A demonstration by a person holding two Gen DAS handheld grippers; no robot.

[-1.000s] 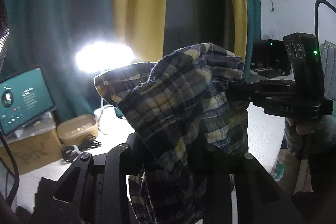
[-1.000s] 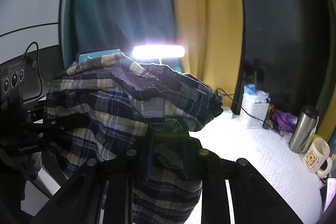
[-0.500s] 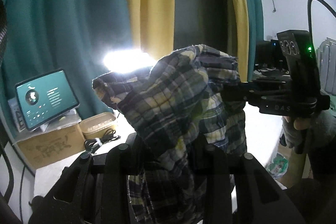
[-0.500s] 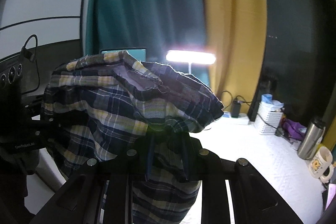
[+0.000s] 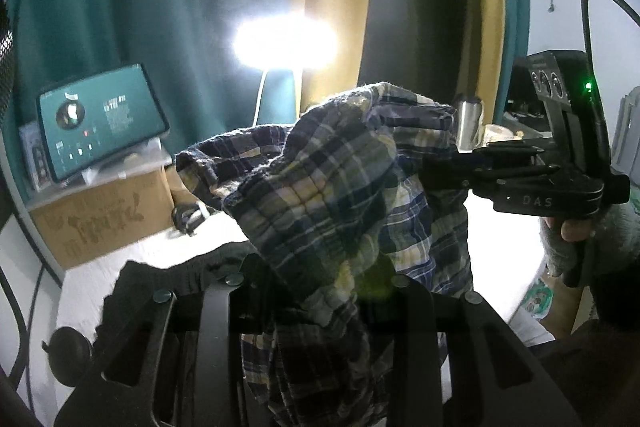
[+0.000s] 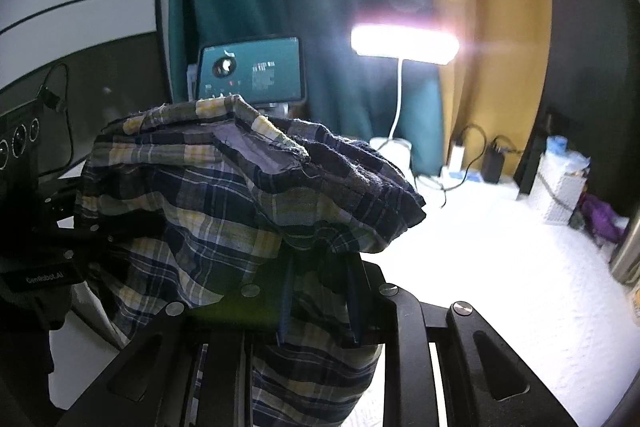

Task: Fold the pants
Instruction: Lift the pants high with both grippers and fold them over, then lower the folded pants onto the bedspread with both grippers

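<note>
Aloft, pants bunched between both hand-held grippers.

Each fisheye rides its own claw, looking forward along the fingers at very close range; both face the curtains and share the plaid pants, lamp and tablet (seen from opposite sides).

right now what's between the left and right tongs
Only the plaid pants: in the left wrist view the bunched cloth spans from the left tongs to the right tongs, both clamped on it. Nothing else sits between.
</note>
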